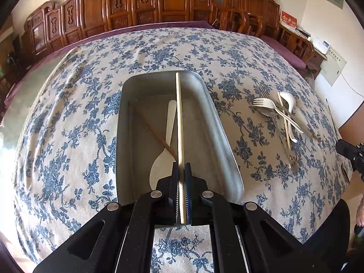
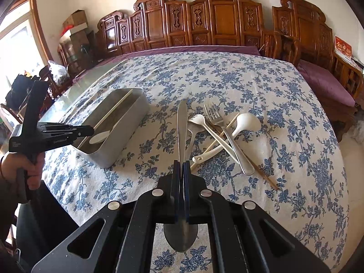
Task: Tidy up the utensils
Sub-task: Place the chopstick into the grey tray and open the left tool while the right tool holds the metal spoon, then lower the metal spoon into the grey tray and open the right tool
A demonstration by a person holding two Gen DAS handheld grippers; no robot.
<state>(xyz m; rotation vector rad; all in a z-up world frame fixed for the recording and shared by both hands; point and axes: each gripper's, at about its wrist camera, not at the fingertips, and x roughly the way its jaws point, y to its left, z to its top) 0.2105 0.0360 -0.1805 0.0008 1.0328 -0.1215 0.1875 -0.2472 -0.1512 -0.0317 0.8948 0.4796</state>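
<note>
The left gripper [image 1: 181, 170] is clamped on a pale chopstick [image 1: 179, 113] that reaches forward over the metal tray [image 1: 218, 122], above a white spoon [image 1: 165, 150] lying inside. The right gripper [image 2: 182, 168] pinches a metal spoon [image 2: 182, 122], handle forward, above the bench [image 2: 295, 136], beside the utensil pile [image 2: 223, 132]

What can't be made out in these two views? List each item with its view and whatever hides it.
- Left wrist view: the near end of the pale chopstick sits hidden between the left gripper's pads.
- Left wrist view: the white spoon's bowl in the metal tray is partly covered by the gripper body.
- Right wrist view: the metal spoon's neck is hidden inside the right gripper.
- Both views: how the utensil pile is layered is unclear, since pieces overlap.
</note>
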